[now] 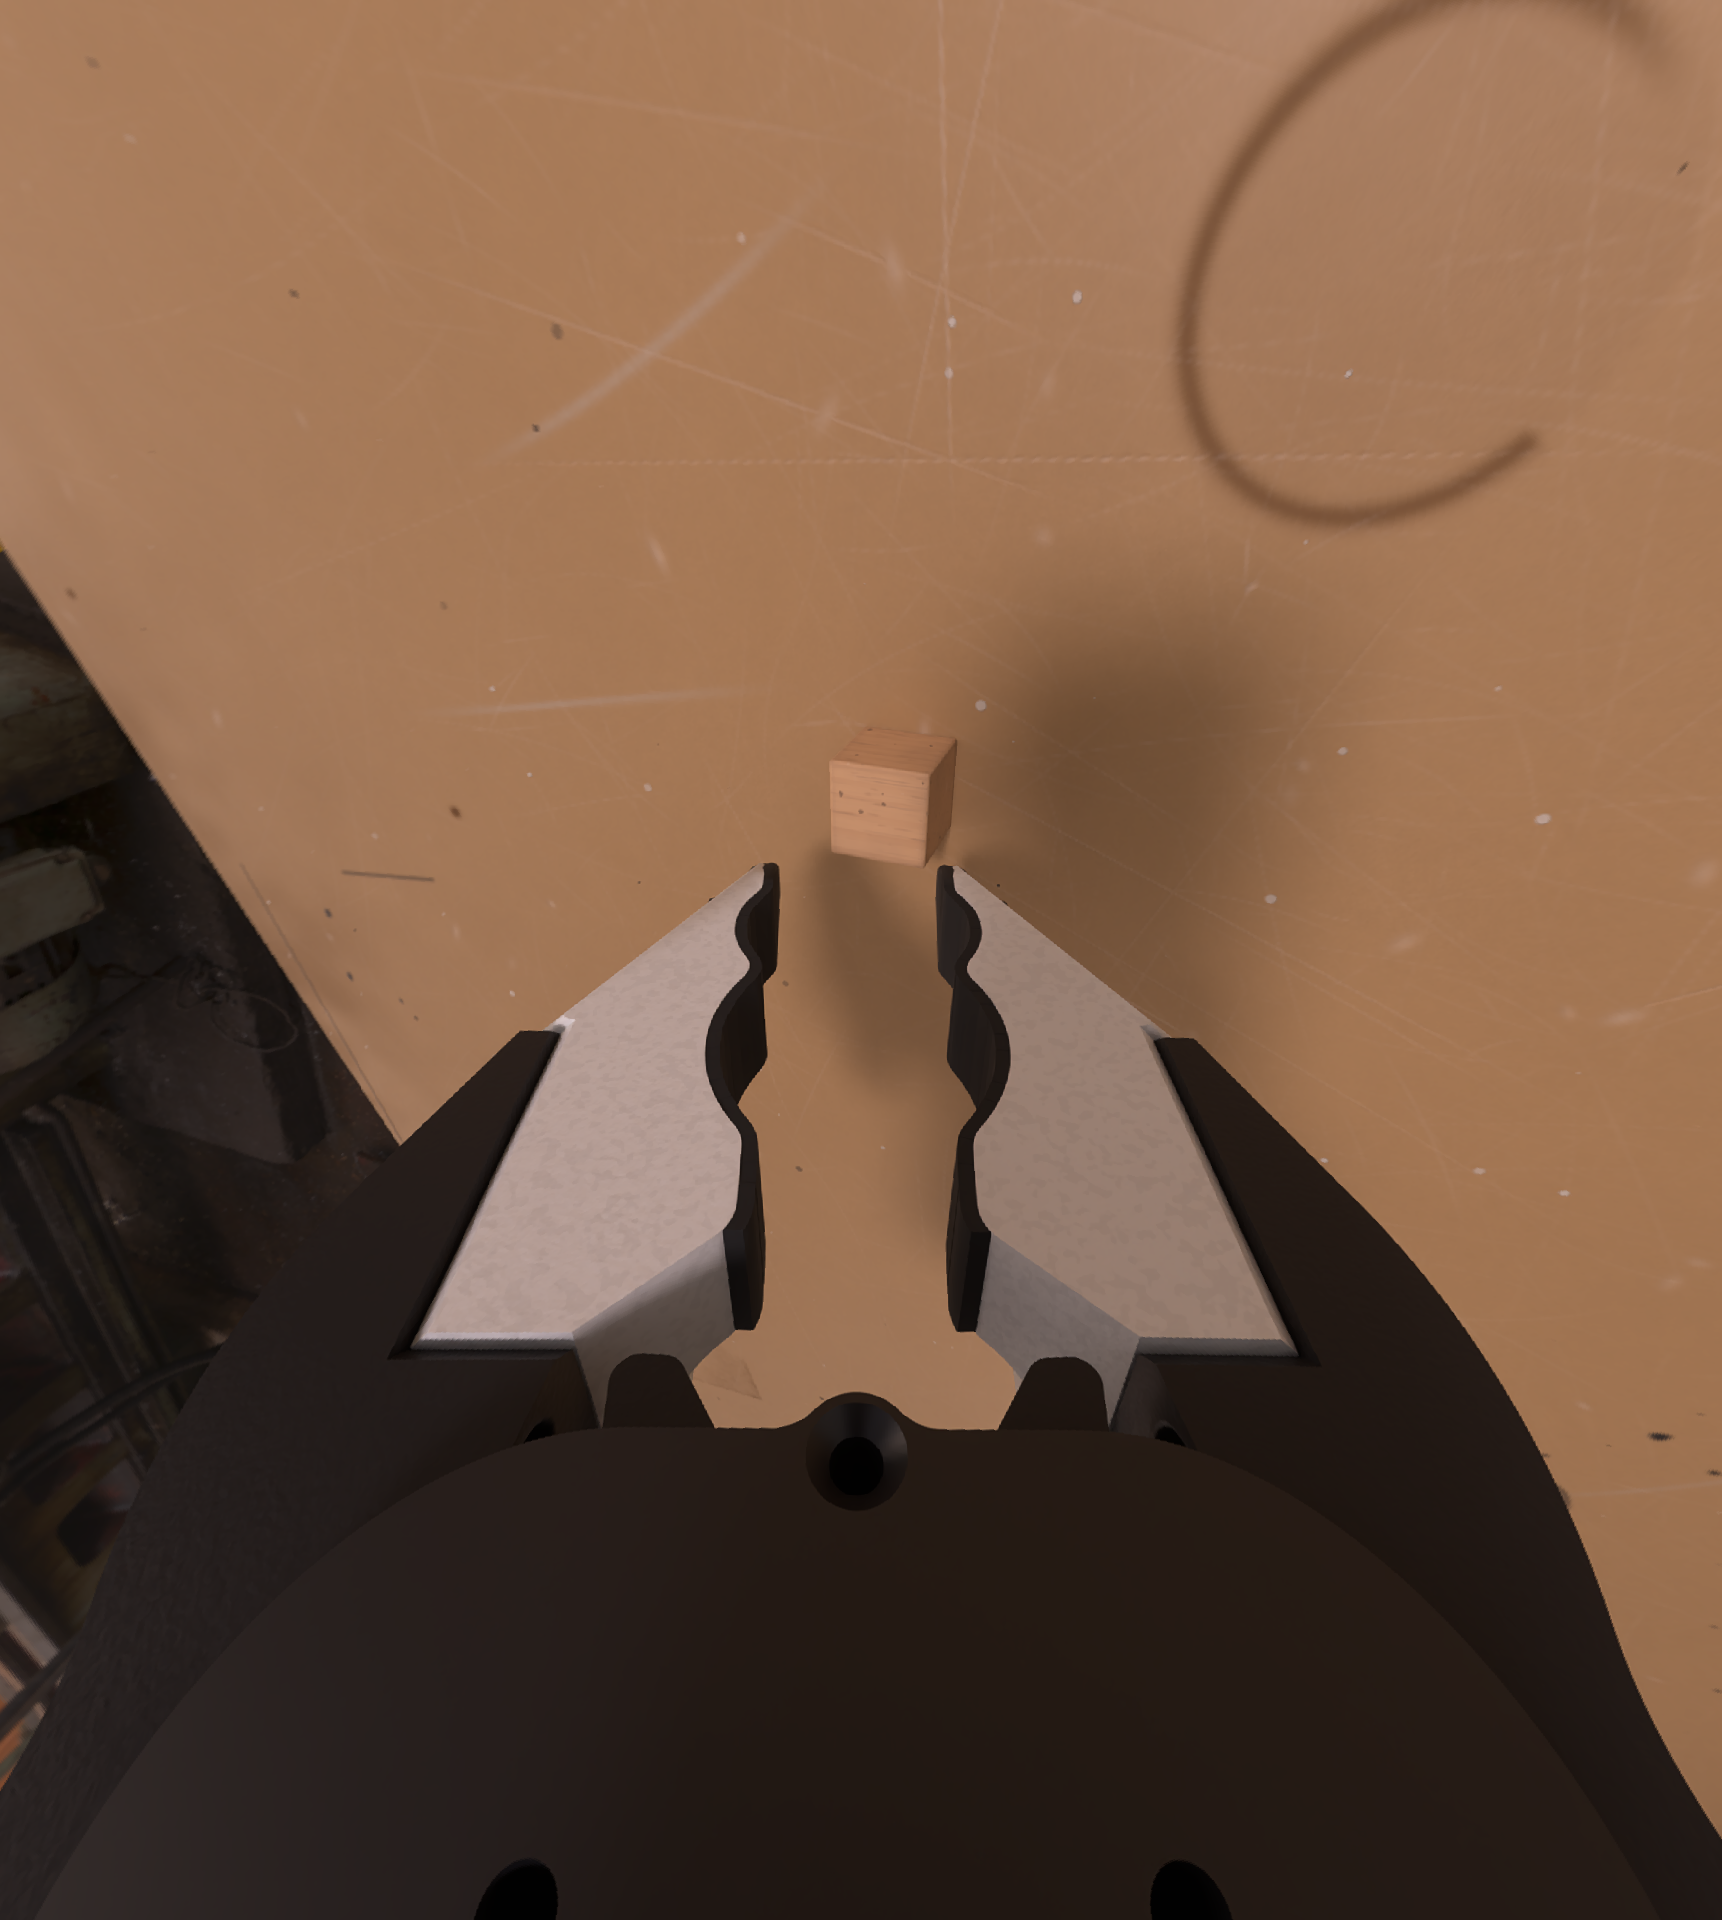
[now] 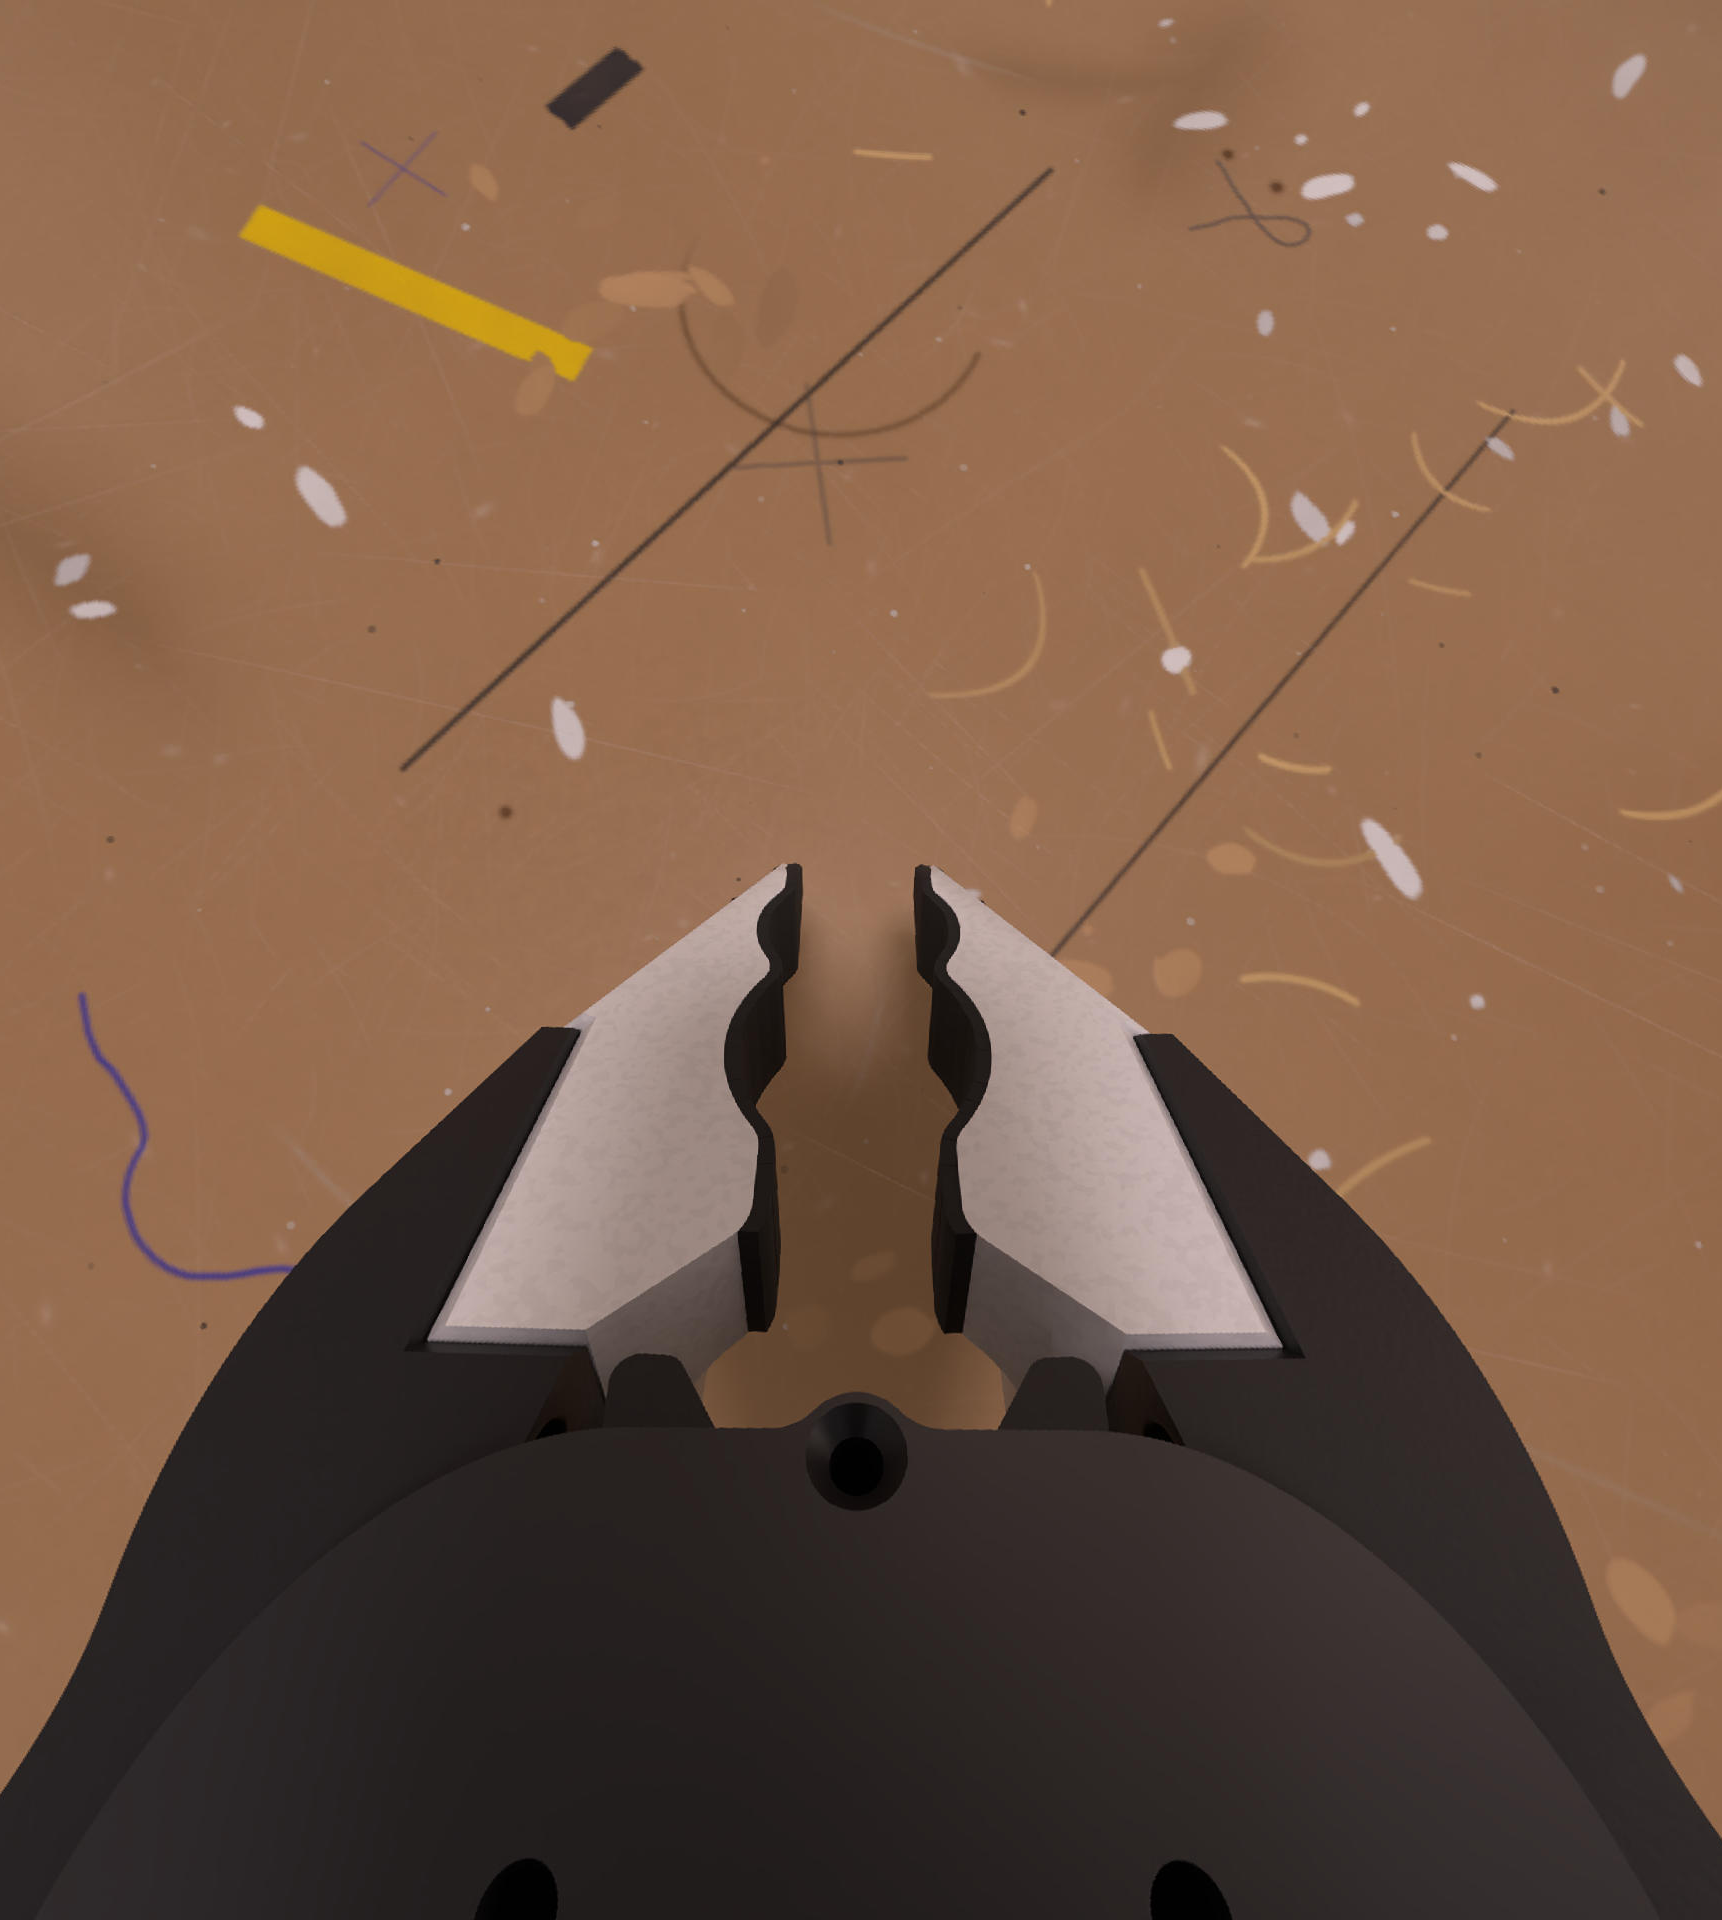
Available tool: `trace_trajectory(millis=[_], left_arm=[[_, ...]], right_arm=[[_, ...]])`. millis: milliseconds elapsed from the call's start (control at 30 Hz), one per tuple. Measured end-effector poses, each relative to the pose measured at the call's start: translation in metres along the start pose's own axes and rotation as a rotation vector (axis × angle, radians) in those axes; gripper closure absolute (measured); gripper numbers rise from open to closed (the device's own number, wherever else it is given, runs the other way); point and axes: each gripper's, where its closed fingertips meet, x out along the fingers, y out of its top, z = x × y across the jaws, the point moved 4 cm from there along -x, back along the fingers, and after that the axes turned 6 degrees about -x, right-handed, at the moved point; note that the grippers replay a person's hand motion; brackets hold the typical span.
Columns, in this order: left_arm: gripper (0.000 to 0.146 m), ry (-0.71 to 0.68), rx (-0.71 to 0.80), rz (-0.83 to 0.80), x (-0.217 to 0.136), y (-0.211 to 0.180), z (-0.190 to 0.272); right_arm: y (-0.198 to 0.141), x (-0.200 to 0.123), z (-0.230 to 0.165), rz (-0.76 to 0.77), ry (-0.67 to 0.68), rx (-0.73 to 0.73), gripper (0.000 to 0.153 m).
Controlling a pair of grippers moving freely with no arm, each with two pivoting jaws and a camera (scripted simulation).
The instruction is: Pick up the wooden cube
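A small pale wooden cube rests on the tan worktop in the left wrist view, just beyond the fingertips and a little right of centre. My left gripper is open and empty, its jaws apart with the cube ahead of the gap, not between them. My right gripper is open and empty, its jaws a little apart over a marked brown worktop. The cube does not show in the right wrist view.
The worktop's left edge runs diagonally, with dark machinery below it. A dark curved mark lies far right. In the right wrist view, a yellow strip, a small black strip and scattered flecks lie on the surface.
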Motion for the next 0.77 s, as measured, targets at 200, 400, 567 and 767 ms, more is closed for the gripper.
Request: trace_trajectory(millis=[200,400,567,767], left_arm=[[0.122,-0.057,0.002,0.01,0.017,0.001,-0.001],[0.125,-0.033,-0.063,0.118,-0.003,0.004,-0.002],[0.125,0.205,-0.147,0.593,-0.085,0.033,0.014],[0.125,0.435,-0.038,1.064,-0.179,0.102,0.082]], right_arm=[[0.008,0.001,-0.01,0.032,0.047,-0.017,0.131],[0.035,-0.012,-0.035,0.212,0.202,-0.029,0.131],[0.074,-0.024,-0.07,0.476,0.485,0.045,0.129],[0.117,-0.014,-0.119,0.585,0.832,0.065,0.122]])
